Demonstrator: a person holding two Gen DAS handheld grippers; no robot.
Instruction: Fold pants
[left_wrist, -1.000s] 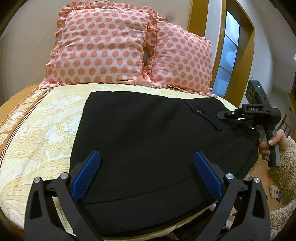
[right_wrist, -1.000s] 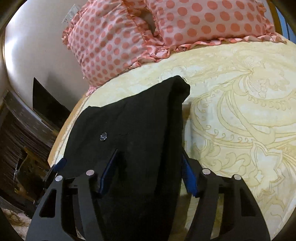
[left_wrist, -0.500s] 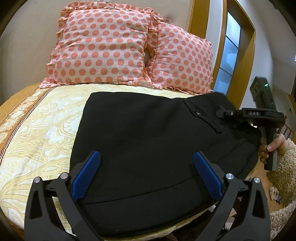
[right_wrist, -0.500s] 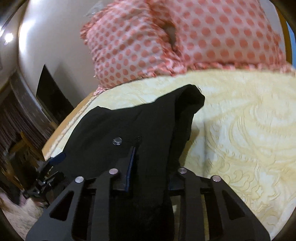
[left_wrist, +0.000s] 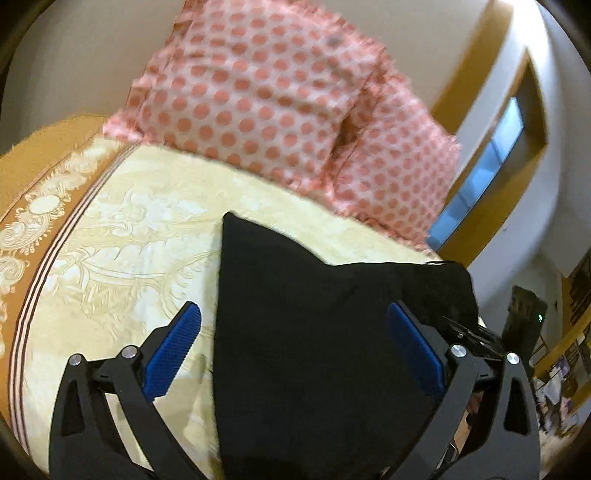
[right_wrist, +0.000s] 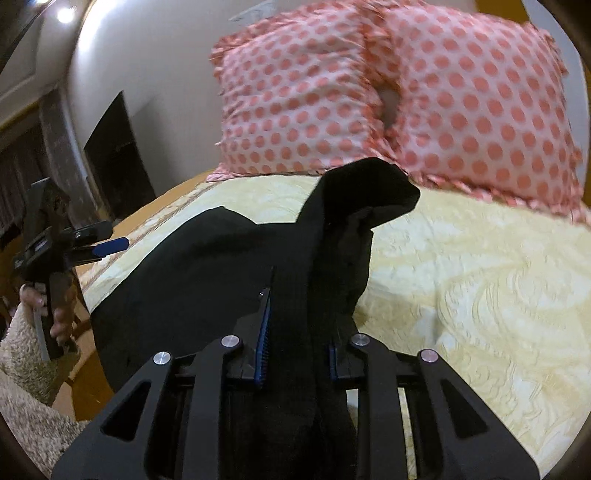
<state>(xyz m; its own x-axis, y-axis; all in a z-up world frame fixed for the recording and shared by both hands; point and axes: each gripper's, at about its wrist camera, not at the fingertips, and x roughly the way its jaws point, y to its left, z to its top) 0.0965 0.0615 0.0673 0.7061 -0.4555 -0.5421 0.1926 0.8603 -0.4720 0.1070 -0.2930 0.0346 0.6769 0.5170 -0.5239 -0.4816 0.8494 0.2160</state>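
The black pants (left_wrist: 314, 332) lie partly folded on the yellow patterned bedspread (left_wrist: 129, 240). My left gripper (left_wrist: 295, 350) is open, its blue pads wide apart above the near part of the pants. My right gripper (right_wrist: 295, 350) is shut on a bunched edge of the pants (right_wrist: 332, 240) and holds it lifted off the bed. The lifted fabric rises in a hump toward the pillows. The left gripper also shows at the left of the right wrist view (right_wrist: 107, 245), held in a hand. The right gripper's body shows behind the lifted fabric in the left wrist view (left_wrist: 476, 339).
Two pink polka-dot pillows (left_wrist: 258, 92) (right_wrist: 480, 103) stand at the head of the bed. A wooden-framed window (left_wrist: 480, 177) is at the right. A dark opening in the wall (right_wrist: 114, 158) and a shaggy rug (right_wrist: 26, 369) lie beyond the bed's left edge.
My right gripper closed on the pants edge and lifted it up and over toward the left. My left gripper swung leftward, still open, and now looks across the bed's left side.
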